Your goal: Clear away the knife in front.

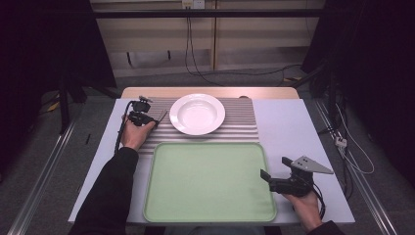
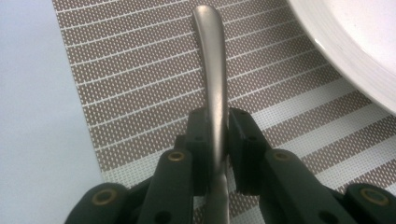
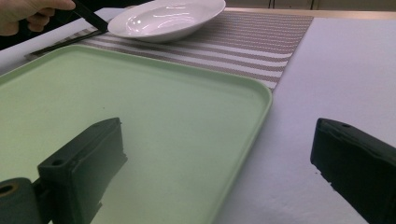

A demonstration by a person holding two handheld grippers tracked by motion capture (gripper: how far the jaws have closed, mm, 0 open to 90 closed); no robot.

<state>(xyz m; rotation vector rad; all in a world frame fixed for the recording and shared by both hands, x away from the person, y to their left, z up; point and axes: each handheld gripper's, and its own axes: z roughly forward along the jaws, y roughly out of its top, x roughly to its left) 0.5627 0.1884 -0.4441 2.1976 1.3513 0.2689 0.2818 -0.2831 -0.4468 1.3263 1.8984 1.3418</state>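
**A:** Left gripper view puts the worry up close: the left gripper [image 2: 215, 154] has its 2 jaws clamped on the handle of a metal utensil [image 2: 211, 70]. It is a slim, curved bar of brushed steel, smooth and rounded at the far end. Whether it is a fork, knife or spoon I cannot tell; the working end is hidden.

**B:** So a slip is the risk?

**A:** I think so. Smooth metal between hard black pads, held on a narrow edge, could swivel or slide out if the hand tilts. It hangs just over the striped placemat [image 2: 140, 70], a woven mesh of brown and pale bands, so a drop would likely land soft. The white plate [image 2: 355, 51] is just beside it, though. It is glossy ceramic with a wide rim, and a swinging handle could knock it.

**B:** And the other hand?

**A:** From above, the right gripper [image 1: 266, 177] sits at the right edge of the green tray [image 1: 205, 181], with its jaws spread wide and holding nothing. In the right gripper view 1 jaw hangs over the tray and the other over the bare tabletop [image 3: 336, 70]. The tray is matte plastic with rounded corners and a raised lip. If the utensil is headed there, that lip could catch it on a low approach.

**B:** Anything else?

**A:** The left cable trails near the mat's corner and might drag it.
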